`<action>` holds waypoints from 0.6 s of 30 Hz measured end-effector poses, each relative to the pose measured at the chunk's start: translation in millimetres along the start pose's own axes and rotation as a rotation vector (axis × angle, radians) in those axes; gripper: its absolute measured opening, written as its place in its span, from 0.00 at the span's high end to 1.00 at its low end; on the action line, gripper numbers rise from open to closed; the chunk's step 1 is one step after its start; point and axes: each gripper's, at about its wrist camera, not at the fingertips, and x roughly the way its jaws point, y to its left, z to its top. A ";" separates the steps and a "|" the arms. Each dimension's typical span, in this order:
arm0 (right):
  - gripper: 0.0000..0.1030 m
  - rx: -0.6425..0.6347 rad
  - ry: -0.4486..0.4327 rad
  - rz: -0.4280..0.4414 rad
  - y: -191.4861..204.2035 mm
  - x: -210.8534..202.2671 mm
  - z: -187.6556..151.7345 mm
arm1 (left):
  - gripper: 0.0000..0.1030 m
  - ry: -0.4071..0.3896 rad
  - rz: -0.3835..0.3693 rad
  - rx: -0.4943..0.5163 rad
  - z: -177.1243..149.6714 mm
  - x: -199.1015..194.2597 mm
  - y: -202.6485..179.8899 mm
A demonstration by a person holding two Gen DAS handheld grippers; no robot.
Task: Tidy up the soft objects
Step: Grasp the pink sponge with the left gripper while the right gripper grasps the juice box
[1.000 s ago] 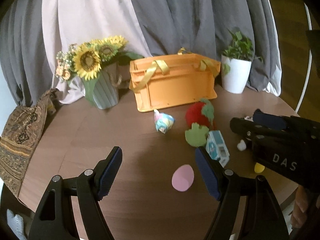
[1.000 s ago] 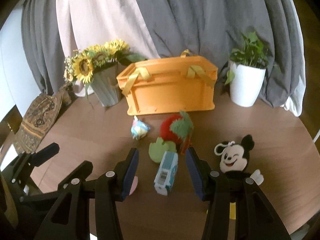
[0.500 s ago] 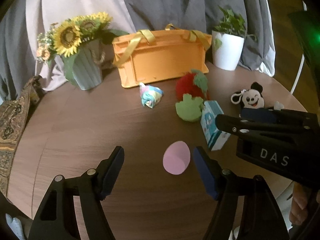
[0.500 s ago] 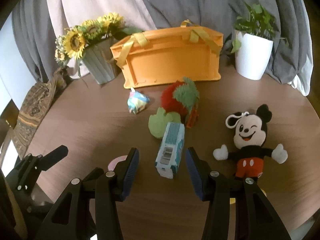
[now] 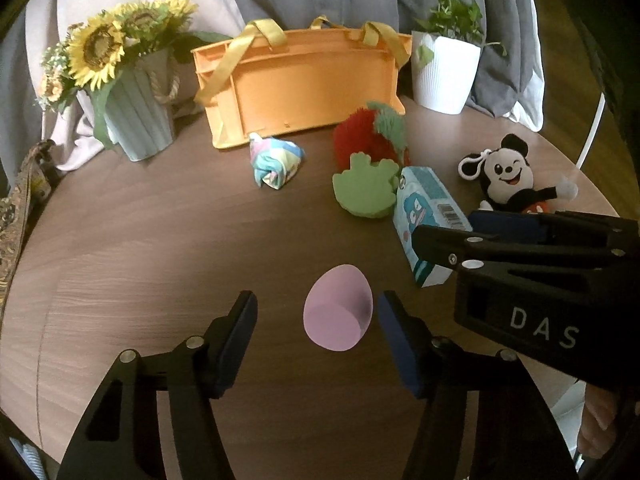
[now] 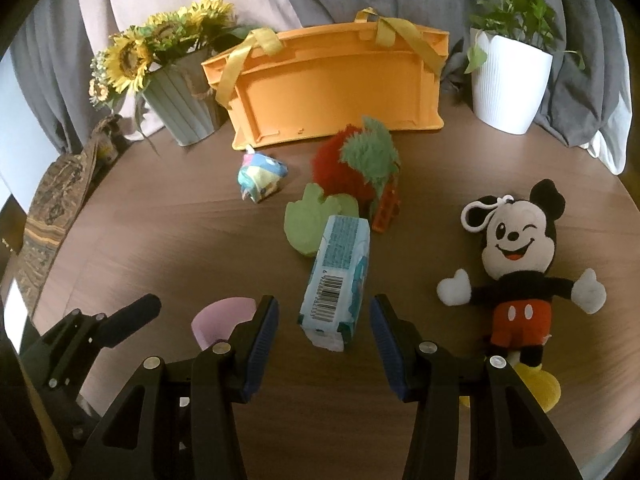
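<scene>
On the round wooden table lie a pink egg-shaped sponge (image 5: 338, 313), a blue tissue pack (image 6: 338, 280), a green frog-shaped sponge (image 5: 366, 188), a red and green plush strawberry (image 6: 360, 166), a pastel cloth bundle (image 5: 276, 162) and a Mickey Mouse plush (image 6: 516, 256). My left gripper (image 5: 316, 312) is open with the pink sponge between its fingers, low over the table. My right gripper (image 6: 324, 320) is open around the near end of the tissue pack. An orange crate (image 6: 332, 88) with yellow handles lies tipped at the back.
A sunflower vase (image 5: 136, 120) stands at the back left and a white plant pot (image 6: 508, 80) at the back right. Grey curtains hang behind. A patterned cloth (image 6: 52, 208) drapes at the left edge. The table's rim curves close on the right.
Both grippers have moved forward and down. The pink sponge now sits between the left fingers, and the tissue pack sits between the right fingers.
</scene>
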 end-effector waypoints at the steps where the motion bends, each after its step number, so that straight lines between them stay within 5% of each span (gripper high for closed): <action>1: 0.54 0.002 0.004 -0.002 -0.3 1.9 -0.1 | 0.42 0.005 -0.002 0.000 -0.1 1.9 0.1; 7: 0.59 -0.001 0.024 -0.010 -1.1 10.7 -0.2 | 0.45 0.015 -0.017 0.001 -0.4 10.0 -1.8; 14: 0.68 0.012 0.041 -0.010 -7.6 15.8 -0.8 | 0.63 0.025 -0.068 0.000 1.7 14.7 -6.2; 18: 0.71 0.020 0.041 -0.009 -11.6 15.8 -0.8 | 0.65 0.025 -0.073 -0.006 3.4 14.7 -7.3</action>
